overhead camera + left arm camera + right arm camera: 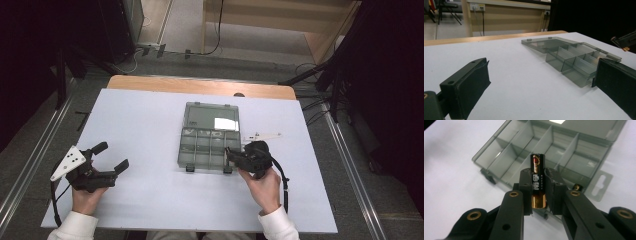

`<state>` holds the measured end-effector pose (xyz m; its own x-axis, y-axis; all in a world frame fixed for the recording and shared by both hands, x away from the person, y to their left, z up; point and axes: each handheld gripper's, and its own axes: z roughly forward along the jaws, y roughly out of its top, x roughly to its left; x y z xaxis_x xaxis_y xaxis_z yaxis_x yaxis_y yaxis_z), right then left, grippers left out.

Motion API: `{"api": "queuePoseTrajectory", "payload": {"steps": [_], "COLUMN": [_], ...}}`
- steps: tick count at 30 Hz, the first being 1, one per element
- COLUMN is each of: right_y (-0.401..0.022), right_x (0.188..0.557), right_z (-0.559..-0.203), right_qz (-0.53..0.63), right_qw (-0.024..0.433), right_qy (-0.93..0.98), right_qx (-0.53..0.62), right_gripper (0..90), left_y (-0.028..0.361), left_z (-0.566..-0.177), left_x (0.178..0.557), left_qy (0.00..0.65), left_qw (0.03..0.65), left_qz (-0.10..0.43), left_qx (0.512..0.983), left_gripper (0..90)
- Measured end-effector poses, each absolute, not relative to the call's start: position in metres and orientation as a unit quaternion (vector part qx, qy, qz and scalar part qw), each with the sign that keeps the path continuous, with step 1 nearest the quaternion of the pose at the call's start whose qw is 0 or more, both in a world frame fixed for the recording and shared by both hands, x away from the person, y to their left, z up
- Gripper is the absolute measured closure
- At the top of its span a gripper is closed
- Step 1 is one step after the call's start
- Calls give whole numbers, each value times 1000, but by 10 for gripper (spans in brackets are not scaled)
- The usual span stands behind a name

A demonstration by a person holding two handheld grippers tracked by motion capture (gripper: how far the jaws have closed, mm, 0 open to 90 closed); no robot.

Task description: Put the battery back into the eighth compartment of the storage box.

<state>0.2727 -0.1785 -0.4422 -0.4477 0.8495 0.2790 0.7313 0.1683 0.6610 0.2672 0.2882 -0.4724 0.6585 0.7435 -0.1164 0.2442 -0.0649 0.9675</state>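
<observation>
A clear grey compartment box lies open in the middle of the white table, its lid folded back on the far side. My right gripper is at the box's near right corner, shut on a black and gold battery. The battery stands upright between the pads, over the box's near compartments. My left gripper rests at the table's near left, well clear of the box. Its jaws stand wide open with nothing between them, and the box lies ahead to their right.
A small white card or strip lies on the table just right of the box. A second small gold and black object shows beside the box's clear hang tab. A wooden table edge runs along the far side.
</observation>
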Motion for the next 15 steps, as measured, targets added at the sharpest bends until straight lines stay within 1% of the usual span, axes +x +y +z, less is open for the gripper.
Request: {"api": "queuePoseTrajectory", "payload": {"steps": [6, 15], "right_y": [-186, -194], "right_x": [276, 282], "right_z": [-449, -466], "right_qz": [400, 407], "right_qw": [68, 31], "right_qy": [736, 698], "right_qx": [542, 588], "right_gripper": [775, 775], "left_y": [288, 288], "left_z": [-472, -472], "left_x": [267, 267], "left_qy": [354, 354], "left_qw": [585, 585], "left_qz": [213, 213], "left_qx": [697, 698], "left_gripper": [0, 0]}}
